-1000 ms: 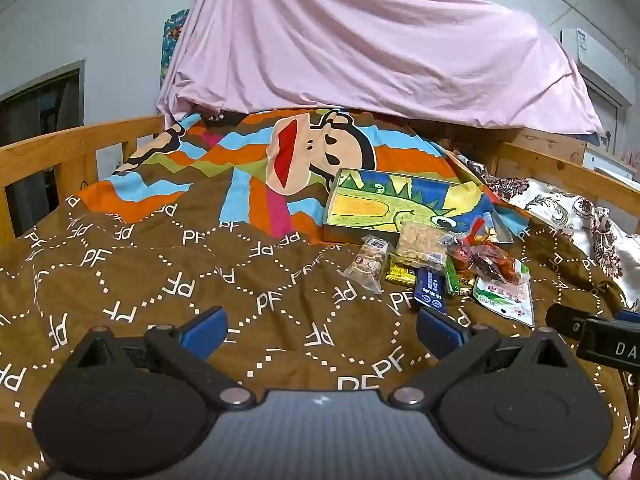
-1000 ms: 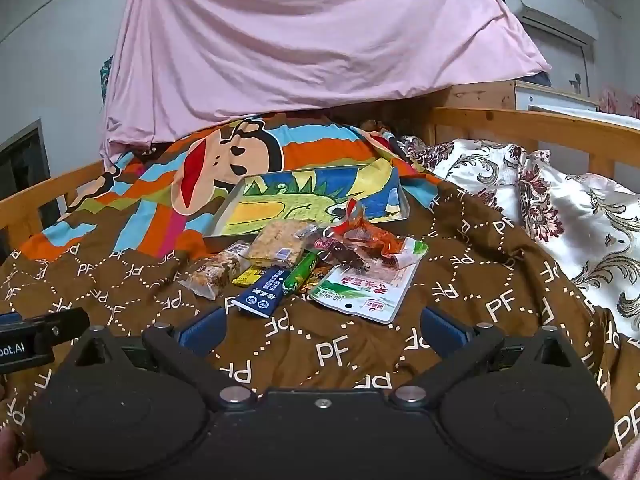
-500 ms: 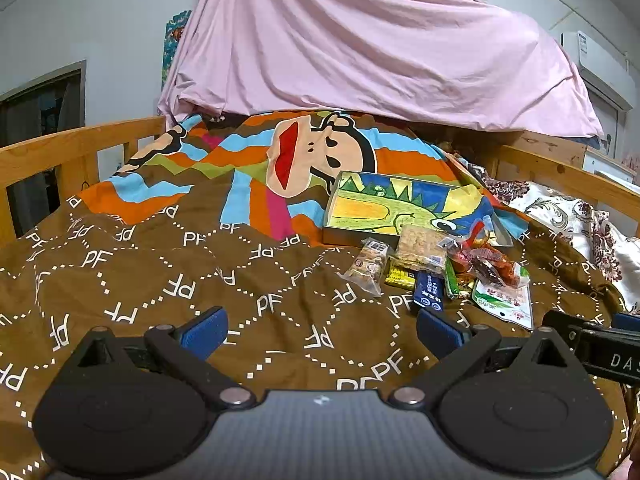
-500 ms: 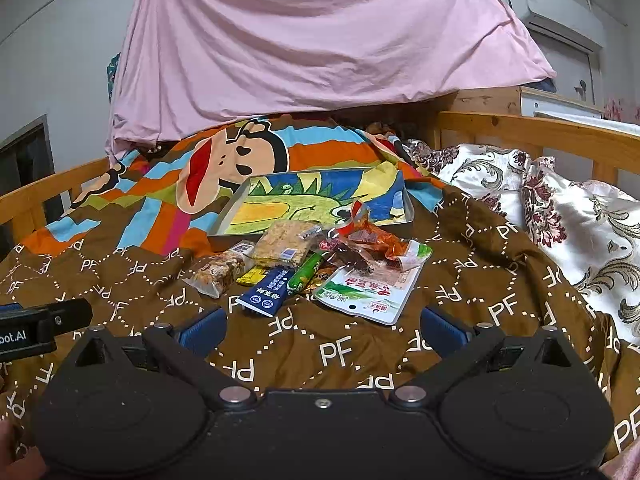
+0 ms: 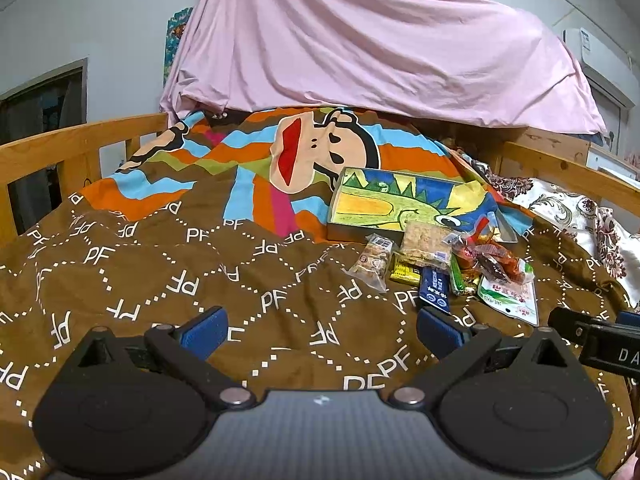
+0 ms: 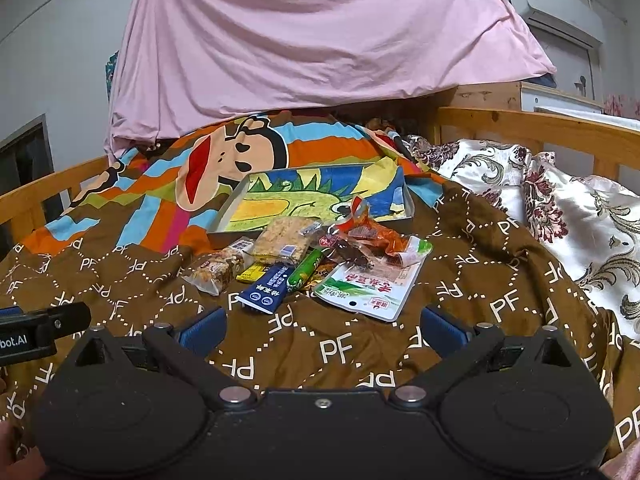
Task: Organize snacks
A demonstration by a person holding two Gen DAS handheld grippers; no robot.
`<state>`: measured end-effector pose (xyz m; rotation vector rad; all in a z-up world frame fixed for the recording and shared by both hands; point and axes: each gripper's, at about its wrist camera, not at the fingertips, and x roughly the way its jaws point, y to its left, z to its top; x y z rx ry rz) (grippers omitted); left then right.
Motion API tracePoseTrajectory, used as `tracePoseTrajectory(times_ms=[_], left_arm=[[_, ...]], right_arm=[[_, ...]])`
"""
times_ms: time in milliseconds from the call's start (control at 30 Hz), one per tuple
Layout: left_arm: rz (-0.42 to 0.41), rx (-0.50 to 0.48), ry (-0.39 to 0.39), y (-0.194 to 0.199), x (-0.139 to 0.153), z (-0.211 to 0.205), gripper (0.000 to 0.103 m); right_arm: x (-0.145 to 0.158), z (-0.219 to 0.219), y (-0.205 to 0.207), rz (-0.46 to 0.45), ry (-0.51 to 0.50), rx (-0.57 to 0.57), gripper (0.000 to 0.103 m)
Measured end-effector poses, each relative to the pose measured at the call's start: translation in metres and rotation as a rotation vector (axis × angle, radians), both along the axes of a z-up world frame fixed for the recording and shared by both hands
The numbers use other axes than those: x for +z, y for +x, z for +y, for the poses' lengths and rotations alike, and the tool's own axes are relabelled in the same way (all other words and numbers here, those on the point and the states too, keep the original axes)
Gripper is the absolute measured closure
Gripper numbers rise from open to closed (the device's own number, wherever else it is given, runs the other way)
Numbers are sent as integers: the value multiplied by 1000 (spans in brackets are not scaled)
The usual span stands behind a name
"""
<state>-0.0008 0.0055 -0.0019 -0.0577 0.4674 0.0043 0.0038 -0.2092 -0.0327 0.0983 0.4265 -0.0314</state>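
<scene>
A: Where does the left wrist view look from?

B: From behind the left gripper (image 5: 319,325), low over the bed (image 5: 160,280), facing forward. The snacks (image 5: 440,264) lie ahead and to its right, the tray (image 5: 404,204) just beyond them.

A: And the right?

B: From behind the right gripper (image 6: 322,325), same heading, nearer. The snacks (image 6: 320,264) sit straight ahead, the tray (image 6: 320,200) behind them.

A: What is shared?

B: Snacks, tray, pink sheet (image 6: 312,40), and each view catches the other gripper at its edge.
</scene>
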Motion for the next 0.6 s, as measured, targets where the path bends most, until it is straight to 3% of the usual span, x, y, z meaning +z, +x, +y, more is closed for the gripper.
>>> tracePoseTrajectory(times_ms=[600], left_arm=[[-3, 0, 0, 0, 1, 0, 1]], right_arm=[[-2, 0, 1, 3, 2, 0, 1]])
